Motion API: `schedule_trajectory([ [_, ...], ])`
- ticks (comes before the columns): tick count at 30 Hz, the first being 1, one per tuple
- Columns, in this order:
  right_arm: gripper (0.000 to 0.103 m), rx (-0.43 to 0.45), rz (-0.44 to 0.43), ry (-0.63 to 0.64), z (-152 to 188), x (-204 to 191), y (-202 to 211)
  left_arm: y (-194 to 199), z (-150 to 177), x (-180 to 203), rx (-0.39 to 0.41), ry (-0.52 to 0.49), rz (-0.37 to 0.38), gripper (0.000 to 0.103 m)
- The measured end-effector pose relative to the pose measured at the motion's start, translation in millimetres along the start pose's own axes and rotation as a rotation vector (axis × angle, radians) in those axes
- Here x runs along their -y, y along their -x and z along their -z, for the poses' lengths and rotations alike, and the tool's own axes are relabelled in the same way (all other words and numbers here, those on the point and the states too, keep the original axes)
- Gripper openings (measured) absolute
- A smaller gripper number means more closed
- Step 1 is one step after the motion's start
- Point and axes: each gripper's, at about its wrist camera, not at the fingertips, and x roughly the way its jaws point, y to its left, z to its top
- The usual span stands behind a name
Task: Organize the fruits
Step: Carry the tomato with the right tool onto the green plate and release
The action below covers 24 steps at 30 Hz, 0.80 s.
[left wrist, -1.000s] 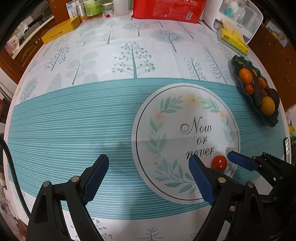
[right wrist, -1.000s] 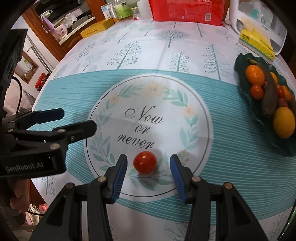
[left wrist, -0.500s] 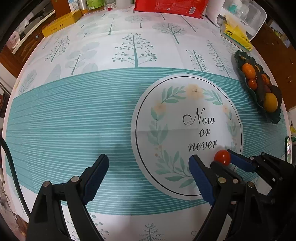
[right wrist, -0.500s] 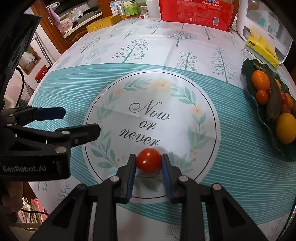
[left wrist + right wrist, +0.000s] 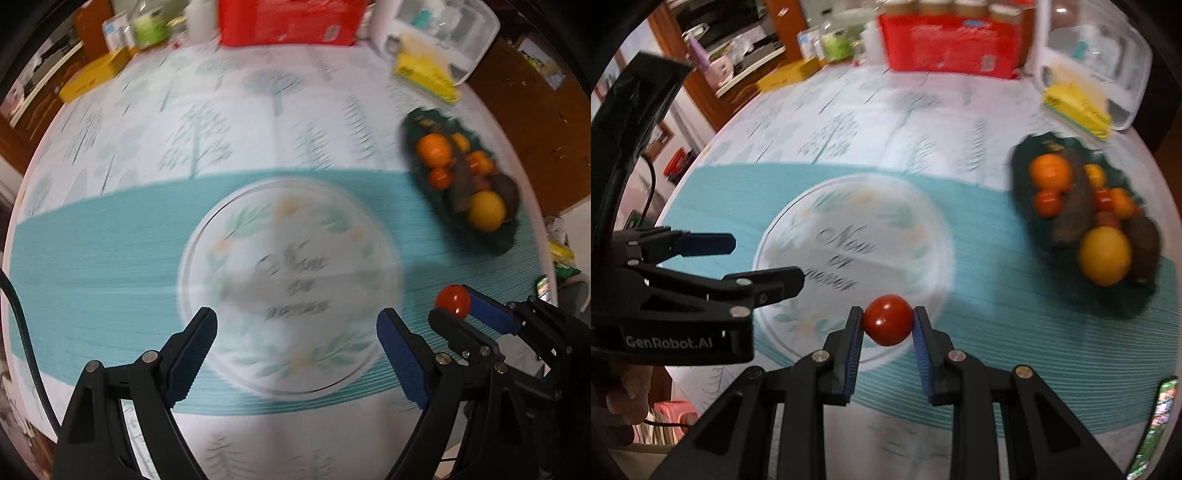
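Red tomato [image 5: 888, 320]: pinched between the blue pads of the right gripper [image 5: 888, 325], held clear above the cloth; in the left wrist view it is seen at the lower right, at the tip of that gripper.
Right gripper: jaws have just been closing and are now clamped on the tomato, one pad pressed to each side.
Left gripper [image 5: 297, 345]: jaws spread wide, nothing between them; only the printed circle of the cloth is seen in the gap.
Cloth [image 5: 110, 243]: teal band with a white circle lettered "Now or never"; heavily blurred in both views.
Dish [image 5: 1123, 306]: dark green, set at the right of the cloth, well apart from the tomato; oranges, a yellow fruit, small red fruits and brown oblong pieces are piled in it.
Far edge: a red pack [image 5: 951, 42] and a yellow box [image 5: 94, 77] are seen.
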Motion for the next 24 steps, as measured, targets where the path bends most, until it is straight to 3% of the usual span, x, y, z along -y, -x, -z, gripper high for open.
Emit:
schedule_trajectory([
  [12,0.027,0.192,0.124,-0.093,-63,122,97,54,-88,118,0.184,-0.102,0.002,0.091],
  [15,0.027,0.243,0.142,-0.112,-81,145,112,62,-114,136,0.243,-0.106,-0.011,0.099],
  [18,0.027,0.263,0.15,-0.141,-97,169,112,57,-136,146,0.274,-0.092,-0.036,0.099],
  [24,0.027,0.226,0.135,-0.177,-111,198,78,19,-162,156,0.237,-0.071,-0.054,0.099],
])
